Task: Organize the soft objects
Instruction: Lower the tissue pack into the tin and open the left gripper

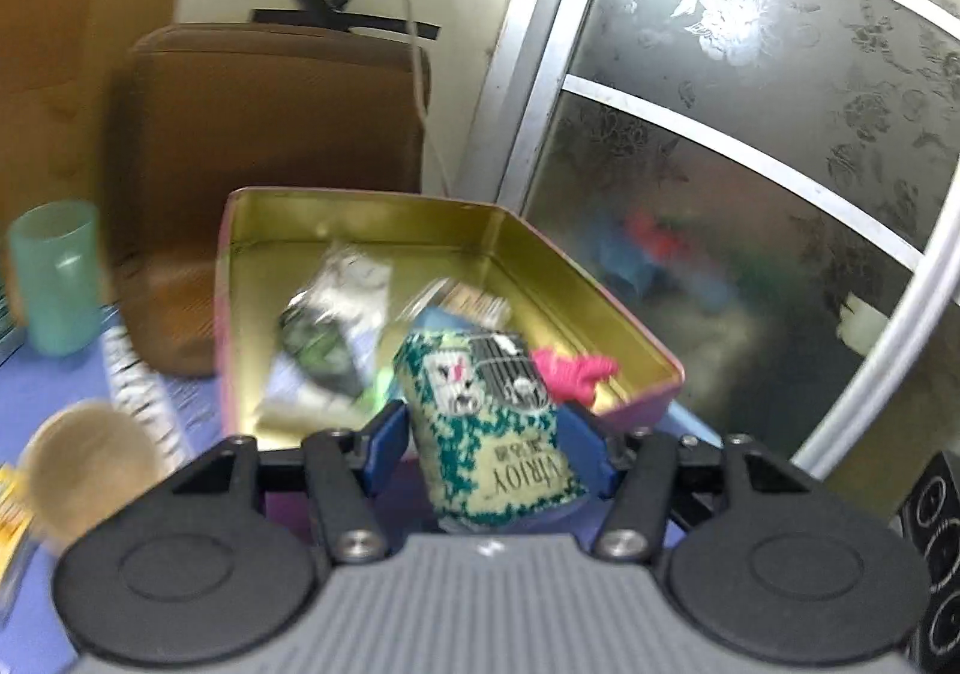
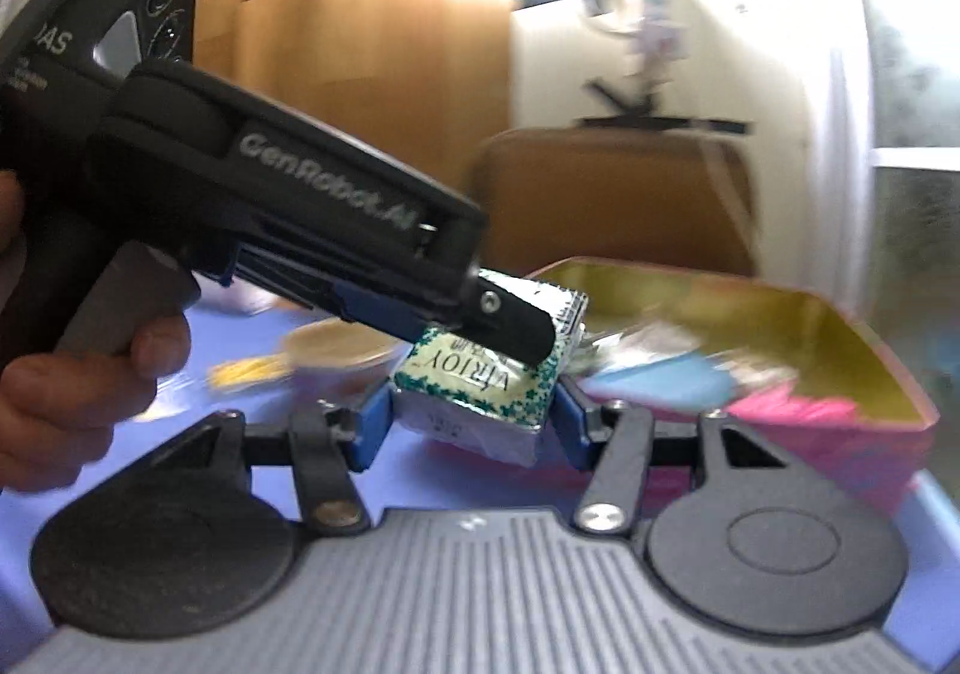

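Note:
A green-and-white patterned tissue pack (image 1: 474,410) hangs in the air in front of an open tin box (image 1: 360,209). My left gripper (image 1: 489,452) is shut on it, with a blue finger pressed against each side. The right wrist view shows the same pack (image 2: 474,374) between the blue fingers of my right gripper (image 2: 471,422), which also lie against its sides. There the left gripper (image 2: 528,338) reaches in from the left, held by a person's hand (image 2: 72,392). The tin box (image 2: 840,326) holds a pink soft item (image 1: 570,371) and several packets (image 1: 336,314).
The tin stands on a purple table (image 1: 54,404). A green cup (image 1: 57,278) and a round tan lid (image 1: 90,464) are at the left. A brown cushion (image 1: 270,134) lies behind the tin, and a frosted glass door (image 1: 750,134) is at the right.

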`<state>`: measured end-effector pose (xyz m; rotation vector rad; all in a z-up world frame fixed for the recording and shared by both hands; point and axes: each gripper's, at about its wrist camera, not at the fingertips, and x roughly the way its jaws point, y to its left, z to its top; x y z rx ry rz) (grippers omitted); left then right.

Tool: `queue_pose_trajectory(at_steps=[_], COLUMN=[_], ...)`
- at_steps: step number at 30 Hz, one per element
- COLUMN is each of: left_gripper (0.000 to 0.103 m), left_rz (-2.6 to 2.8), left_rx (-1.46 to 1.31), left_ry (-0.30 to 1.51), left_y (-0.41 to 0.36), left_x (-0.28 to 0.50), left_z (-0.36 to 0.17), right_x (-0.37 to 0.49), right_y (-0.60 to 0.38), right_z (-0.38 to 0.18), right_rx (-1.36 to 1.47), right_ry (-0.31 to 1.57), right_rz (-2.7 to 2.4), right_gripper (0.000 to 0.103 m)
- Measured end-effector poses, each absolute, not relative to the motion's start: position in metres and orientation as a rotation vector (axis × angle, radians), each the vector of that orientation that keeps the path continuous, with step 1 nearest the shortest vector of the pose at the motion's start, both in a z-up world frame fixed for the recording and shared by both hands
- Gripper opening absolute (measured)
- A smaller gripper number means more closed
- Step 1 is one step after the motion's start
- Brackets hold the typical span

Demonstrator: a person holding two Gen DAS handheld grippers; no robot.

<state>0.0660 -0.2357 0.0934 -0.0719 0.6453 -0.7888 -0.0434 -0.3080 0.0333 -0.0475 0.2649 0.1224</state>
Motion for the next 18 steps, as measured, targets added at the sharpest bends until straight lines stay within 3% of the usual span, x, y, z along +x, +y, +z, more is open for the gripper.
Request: queue_pose_trajectory(at_steps=[4, 7, 18], left_gripper=[0.063, 0.063, 0.066], left_rz=[-0.715, -0.698, -0.665], left_rx=[-0.063, -0.102, -0.07], left_ry=[0.657, 0.688, 0.632], left_y=[-0.266, -0.256, -0.214], left_x=[0.086, 0.092, 0.053], left_z=[0.087, 0.08, 0.075], right_x=[-0.006, 0.019, -0.034], right_y=[-0.349, -0.376, -0.372], right_z=[0.034, 0.025, 0.027], right_rx=[-0.034, -0.045, 0.052], right_ry=[0.272, 0.337, 0.255], right_rz=[-0.003, -0.109, -0.114], right_gripper=[0.063, 0.074, 0.074])
